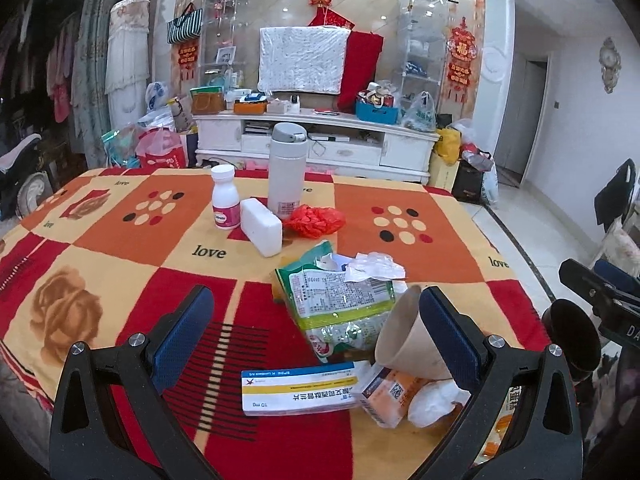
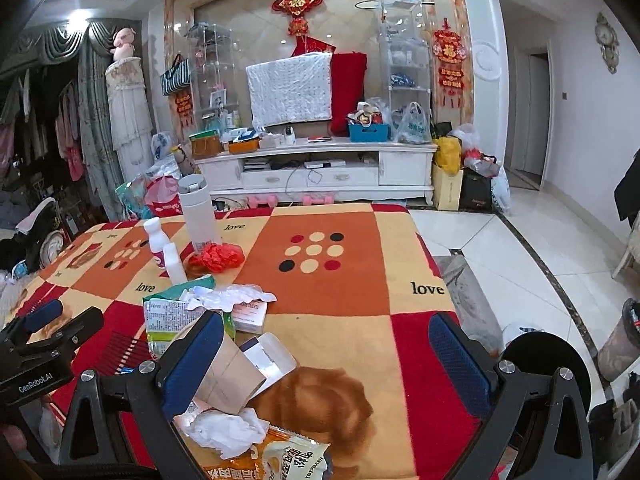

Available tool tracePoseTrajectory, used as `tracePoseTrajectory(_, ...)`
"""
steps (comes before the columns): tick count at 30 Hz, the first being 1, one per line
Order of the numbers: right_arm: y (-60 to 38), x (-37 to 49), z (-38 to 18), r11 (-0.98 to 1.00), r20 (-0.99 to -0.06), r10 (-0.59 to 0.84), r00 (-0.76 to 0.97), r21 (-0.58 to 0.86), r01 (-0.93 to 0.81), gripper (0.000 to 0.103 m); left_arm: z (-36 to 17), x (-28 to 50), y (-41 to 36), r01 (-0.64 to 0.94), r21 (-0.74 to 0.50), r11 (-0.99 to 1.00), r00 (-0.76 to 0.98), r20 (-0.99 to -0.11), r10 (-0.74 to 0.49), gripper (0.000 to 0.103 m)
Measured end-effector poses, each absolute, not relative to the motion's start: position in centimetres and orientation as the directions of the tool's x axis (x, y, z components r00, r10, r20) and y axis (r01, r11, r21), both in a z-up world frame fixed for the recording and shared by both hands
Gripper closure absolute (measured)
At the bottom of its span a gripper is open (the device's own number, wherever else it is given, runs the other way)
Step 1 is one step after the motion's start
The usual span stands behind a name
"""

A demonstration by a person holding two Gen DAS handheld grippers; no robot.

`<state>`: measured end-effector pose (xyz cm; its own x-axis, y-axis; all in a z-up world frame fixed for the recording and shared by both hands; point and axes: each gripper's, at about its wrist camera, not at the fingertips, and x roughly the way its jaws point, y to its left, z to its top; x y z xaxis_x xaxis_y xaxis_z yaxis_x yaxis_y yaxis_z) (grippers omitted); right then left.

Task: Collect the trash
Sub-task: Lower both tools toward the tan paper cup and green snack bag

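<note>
Both tools are seen spread wide and holding nothing: the left gripper [image 1: 316, 322] fills the lower half of its own view, the right gripper [image 2: 328, 344] likewise in its own. A tan paper cup [image 1: 404, 336] lies on its side at lower right of the left view, mouth toward the camera, its wall just beside or against the inner face of the right-hand blue pad; actual contact cannot be told. In the right view the same cup is partly hidden behind the left-hand pad at lower left. The cup is judged the likely first pick, though the trash is scattered: a green printed wrapper [image 1: 340, 300] at frame centre, crumpled clear plastic [image 1: 376, 266] on its upper edge, a flat blue-and-yellow medicine box [image 1: 296, 390] at lower centre, an orange carton [image 1: 390, 398] and a wad of white tissue [image 1: 436, 400] to its right, and a snack packet [image 2: 288, 460] at the bottom edge of the right view. For a clean take, the cup wall is best closed on gently near the rim, since thin paper is expected to fold. The wrapper looks slack and creased, so an edge pinch is advised. All rests on a patterned blanket [image 1: 120, 280]
</note>
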<state>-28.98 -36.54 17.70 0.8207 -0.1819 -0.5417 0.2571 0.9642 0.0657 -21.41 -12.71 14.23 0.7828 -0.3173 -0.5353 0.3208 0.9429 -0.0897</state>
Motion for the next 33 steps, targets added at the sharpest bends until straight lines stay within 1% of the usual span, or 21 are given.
tracePoseTrajectory(33, -36.81, -28.33, 16.89, 0.96, -0.564, -0.202, 0.801, 0.048, 0.276, 0.001, 14.29, -21.43, -13.24, 0.322, -0.087, 0.943, 0.785, -0.532, -0.318, 0.001)
